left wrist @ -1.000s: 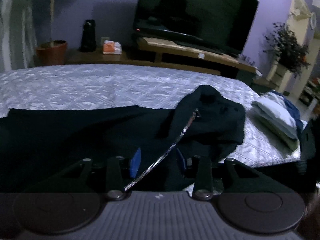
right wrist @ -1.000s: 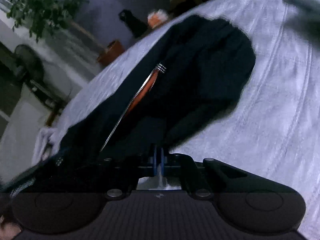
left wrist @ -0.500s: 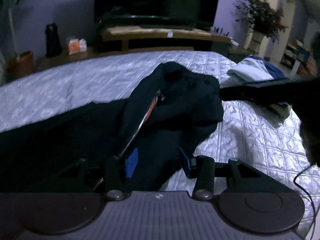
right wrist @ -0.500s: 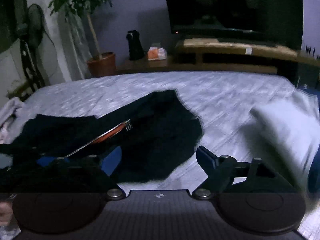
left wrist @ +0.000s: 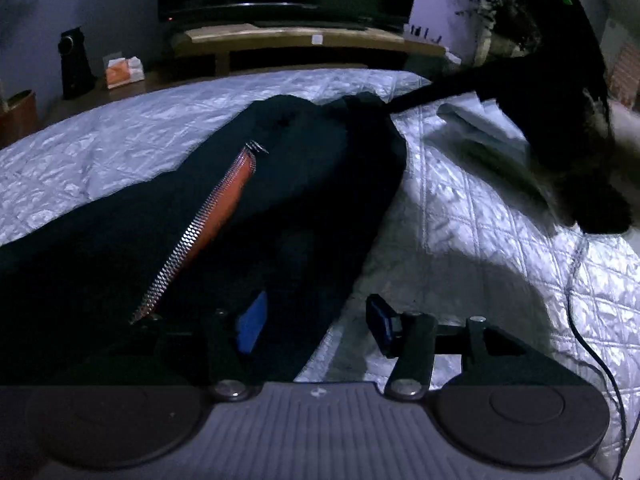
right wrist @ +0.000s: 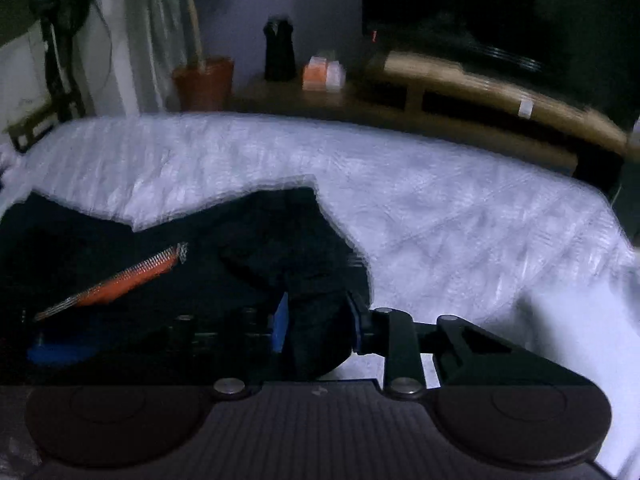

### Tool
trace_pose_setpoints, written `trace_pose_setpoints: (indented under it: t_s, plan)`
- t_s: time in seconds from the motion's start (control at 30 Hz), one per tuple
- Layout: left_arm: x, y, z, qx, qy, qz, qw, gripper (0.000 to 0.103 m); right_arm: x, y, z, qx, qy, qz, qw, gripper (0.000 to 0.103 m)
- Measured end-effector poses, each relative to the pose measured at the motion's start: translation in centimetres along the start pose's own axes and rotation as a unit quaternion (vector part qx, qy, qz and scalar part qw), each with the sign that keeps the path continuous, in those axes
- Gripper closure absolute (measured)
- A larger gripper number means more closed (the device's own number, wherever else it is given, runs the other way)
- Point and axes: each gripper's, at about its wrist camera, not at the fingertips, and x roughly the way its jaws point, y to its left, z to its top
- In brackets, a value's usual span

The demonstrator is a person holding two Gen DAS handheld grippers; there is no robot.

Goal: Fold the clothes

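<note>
Dark zip-up jacket lying across a quilted bed, one gripper spread over its edge, the other pinching a fold.

Left wrist view: the left gripper [left wrist: 316, 322] is hanging with its blue-padded fingers spread wide and nothing between them, over the edge of the black jacket [left wrist: 288, 200], which is lying on the pale quilted bedspread [left wrist: 460, 216]; its silver zipper [left wrist: 200, 232] is running diagonally beside orange lining, and folded light clothes [left wrist: 480, 128] are sitting to the right. Right wrist view: the right gripper [right wrist: 318, 326] is gripping a bunched fold of the jacket [right wrist: 240, 256] between narrowed fingers, with the bedspread [right wrist: 440, 208] blurred behind.
</note>
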Motion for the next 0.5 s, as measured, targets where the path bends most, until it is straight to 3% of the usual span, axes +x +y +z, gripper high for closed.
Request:
trace_pose_setpoints:
  t_s: [0.1, 0.2, 0.27, 0.33, 0.4, 0.43, 0.5]
  plan:
    - [-0.5, 0.0, -0.3, -0.002, -0.001, -0.003, 1.0, 0.05, 0.3, 0.5, 1.6, -0.03, -0.048, 0.005, 0.998, 0.067]
    - [-0.9, 0.0, -0.7, -0.005, -0.001, -0.006, 1.0, 0.05, 2.3, 1.7, 2.1, -0.075, -0.045, -0.008, 0.996, 0.065]
    - [-1.2, 0.0, -0.9, -0.006, -0.002, -0.008, 0.9999, 0.05, 4.3, 2.4, 1.7, -0.105, 0.003, -0.034, 0.994, 0.06]
    - [-1.6, 0.1, -1.0, 0.0, -0.003, -0.006, 1.0, 0.05, 4.9, 1.8, 1.6, -0.081, 0.043, -0.033, 0.995, 0.055]
    - [-1.5, 0.2, -0.7, 0.01, -0.002, -0.001, 1.0, 0.05, 4.3, 0.8, 1.3, -0.056, 0.061, -0.044, 0.996, 0.031]
    - [-1.7, 0.2, -0.8, 0.012, -0.001, -0.001, 0.9999, 0.05, 3.8, 0.2, 1.2, -0.047, 0.068, -0.055, 0.995, 0.025]
    - [-2.1, 0.3, -1.0, 0.016, 0.001, 0.0, 0.9999, 0.048, 2.4, -0.9, 0.8, -0.035, 0.072, -0.069, 0.994, 0.023]
